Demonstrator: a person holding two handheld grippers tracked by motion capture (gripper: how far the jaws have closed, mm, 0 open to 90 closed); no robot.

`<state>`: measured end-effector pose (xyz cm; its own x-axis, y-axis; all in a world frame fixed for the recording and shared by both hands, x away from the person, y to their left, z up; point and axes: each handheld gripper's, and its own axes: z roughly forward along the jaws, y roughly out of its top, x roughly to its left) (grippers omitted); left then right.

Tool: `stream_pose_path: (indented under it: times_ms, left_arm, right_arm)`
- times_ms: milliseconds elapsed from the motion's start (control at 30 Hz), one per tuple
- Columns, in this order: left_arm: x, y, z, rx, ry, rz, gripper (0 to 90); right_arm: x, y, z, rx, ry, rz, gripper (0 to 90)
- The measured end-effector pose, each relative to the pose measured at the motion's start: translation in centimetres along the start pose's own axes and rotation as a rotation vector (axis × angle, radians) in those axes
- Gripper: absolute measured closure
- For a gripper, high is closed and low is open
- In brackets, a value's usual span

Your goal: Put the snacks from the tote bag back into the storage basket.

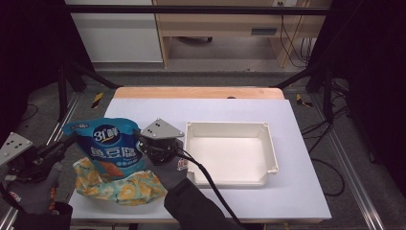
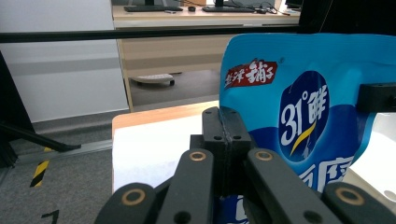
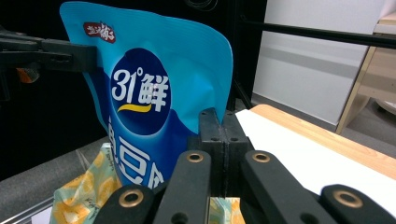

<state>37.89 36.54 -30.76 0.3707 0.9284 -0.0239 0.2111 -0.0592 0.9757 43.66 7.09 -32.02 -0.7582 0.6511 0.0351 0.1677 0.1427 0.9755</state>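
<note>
A blue snack bag (image 1: pixel 112 148) with white and red print stands upright over the table's left part, held between both grippers. My left gripper (image 1: pixel 72 138) is shut on its left edge, and in the left gripper view the jaws (image 2: pixel 225 135) are pressed together on the bag (image 2: pixel 303 107). My right gripper (image 1: pixel 140 139), under its grey plate, is shut on the bag's right edge. In the right gripper view its jaws (image 3: pixel 223 135) pinch the bag (image 3: pixel 149 93). A yellow patterned bag (image 1: pixel 122 189) lies on the table below the blue one.
An empty white tray (image 1: pixel 270 143) sits right of the centre on the white table cover (image 1: pixel 297 191). The table's wooden far edge (image 1: pixel 196 92) and black frame posts stand behind. A cable trails from the right gripper toward the front edge.
</note>
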Motion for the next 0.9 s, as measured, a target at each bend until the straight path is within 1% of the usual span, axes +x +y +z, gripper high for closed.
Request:
stream_pose_path:
  times_ms: [233, 367, 467, 667, 900]
  left_arm:
    - [-0.3, 0.8, -0.2, -0.012, -0.004, 0.011, 90.0]
    - [-0.4, 1.0, -0.3, -0.016, -0.006, 0.009, 90.0]
    - [-0.3, 1.2, -0.4, -0.016, -0.009, 0.009, 90.0]
    - [-0.5, 2.0, -0.7, -0.039, -0.011, 0.003, 90.0]
    - [-0.7, 2.6, -0.6, -0.049, -0.019, 0.001, 90.0]
  right_arm:
    - [-0.1, 0.7, -0.4, -0.014, -0.005, -0.010, 90.0]
    - [-0.1, 1.0, -0.6, -0.019, -0.007, -0.012, 90.0]
    - [0.0, 1.3, -0.7, -0.021, -0.007, -0.023, 90.0]
    - [0.1, 2.0, -1.1, -0.028, -0.006, -0.037, 90.0]
    - [0.0, 3.0, -1.7, -0.035, -0.016, -0.049, 90.0]
